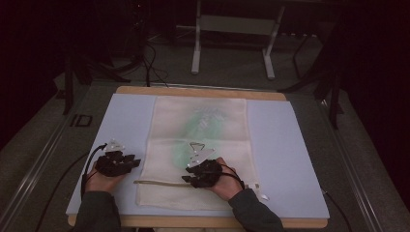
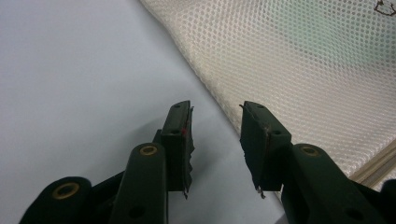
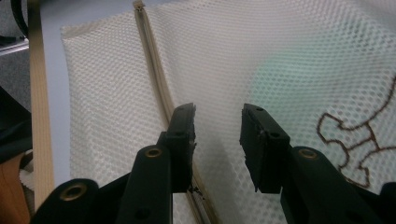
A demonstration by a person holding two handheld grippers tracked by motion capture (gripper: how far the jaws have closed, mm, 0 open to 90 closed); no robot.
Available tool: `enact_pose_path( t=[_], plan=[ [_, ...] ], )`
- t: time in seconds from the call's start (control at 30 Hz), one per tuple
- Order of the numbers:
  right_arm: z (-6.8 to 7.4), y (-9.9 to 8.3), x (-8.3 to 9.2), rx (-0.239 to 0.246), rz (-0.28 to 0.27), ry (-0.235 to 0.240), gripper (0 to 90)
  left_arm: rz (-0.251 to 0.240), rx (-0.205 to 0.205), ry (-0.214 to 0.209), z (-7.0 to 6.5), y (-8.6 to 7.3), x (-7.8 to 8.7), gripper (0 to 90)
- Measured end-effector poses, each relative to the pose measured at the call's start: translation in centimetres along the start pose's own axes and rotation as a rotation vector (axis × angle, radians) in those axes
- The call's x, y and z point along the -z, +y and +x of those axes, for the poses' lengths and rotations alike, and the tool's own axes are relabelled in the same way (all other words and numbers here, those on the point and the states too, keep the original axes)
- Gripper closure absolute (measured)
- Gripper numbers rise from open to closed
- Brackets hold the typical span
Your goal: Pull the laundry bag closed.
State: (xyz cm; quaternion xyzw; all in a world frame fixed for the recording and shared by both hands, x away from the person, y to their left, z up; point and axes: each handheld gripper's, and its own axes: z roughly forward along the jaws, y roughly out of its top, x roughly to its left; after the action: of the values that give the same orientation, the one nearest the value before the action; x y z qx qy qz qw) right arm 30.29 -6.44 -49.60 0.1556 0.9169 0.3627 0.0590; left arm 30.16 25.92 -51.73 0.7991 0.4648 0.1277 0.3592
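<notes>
A cream mesh bag (image 1: 198,145) lies flat on a pale blue mat (image 1: 290,159), with something pale green (image 1: 203,123) showing through it. A tan zipper (image 1: 154,182) runs across its near part. My left gripper (image 1: 137,162) rests on the mat just left of the bag's edge, its jaws open with nothing between them (image 2: 215,112); the mesh (image 2: 303,60) lies just past the tips. My right gripper (image 1: 186,175) hovers over the bag's near middle, open (image 3: 217,114), the zipper (image 3: 156,79) running under its left jaw. A thin brown looped line (image 3: 355,135) marks the mesh to the right.
The mat covers a wooden table whose edge (image 1: 193,221) shows at the front. On the floor behind stand a grey metal frame (image 1: 196,53) and dark cables (image 1: 150,67). A small white tag (image 1: 261,194) lies by the bag's near right corner.
</notes>
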Motion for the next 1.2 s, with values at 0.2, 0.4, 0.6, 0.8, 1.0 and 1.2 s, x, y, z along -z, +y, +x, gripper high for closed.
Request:
enact_pose_path(
  t=[0.2, 0.4, 0.6, 0.8, 1.0, 1.2],
  plan=[
    [0.3, 0.5, -0.4, 0.007, -0.005, 0.004, 63.6, -0.001, 0.0, 0.001, 0.0, 0.0, 0.0, 62.9],
    [0.6, 0.9, -1.0, 0.012, -0.003, 0.015, 63.4, 0.0, -0.001, 0.001, 0.0, 0.0, 0.0, 62.8],
    [1.0, 1.4, -1.5, 0.023, -0.001, 0.024, 65.5, 0.0, -0.001, 0.001, 0.1, 0.0, 0.0, 62.7],
    [1.1, 1.7, -1.9, 0.021, -0.006, 0.029, 66.5, -0.001, 0.002, 0.002, 0.0, 0.0, 0.0, 62.6],
    [1.3, 2.1, -2.4, 0.025, -0.007, 0.034, 66.5, -0.001, 0.002, 0.003, 0.0, 0.0, 0.0, 62.4],
    [1.6, 2.7, -2.7, 0.035, -0.007, 0.036, 67.4, -0.001, -0.001, 0.004, 0.1, 0.0, 0.1, 62.2]
  ],
)
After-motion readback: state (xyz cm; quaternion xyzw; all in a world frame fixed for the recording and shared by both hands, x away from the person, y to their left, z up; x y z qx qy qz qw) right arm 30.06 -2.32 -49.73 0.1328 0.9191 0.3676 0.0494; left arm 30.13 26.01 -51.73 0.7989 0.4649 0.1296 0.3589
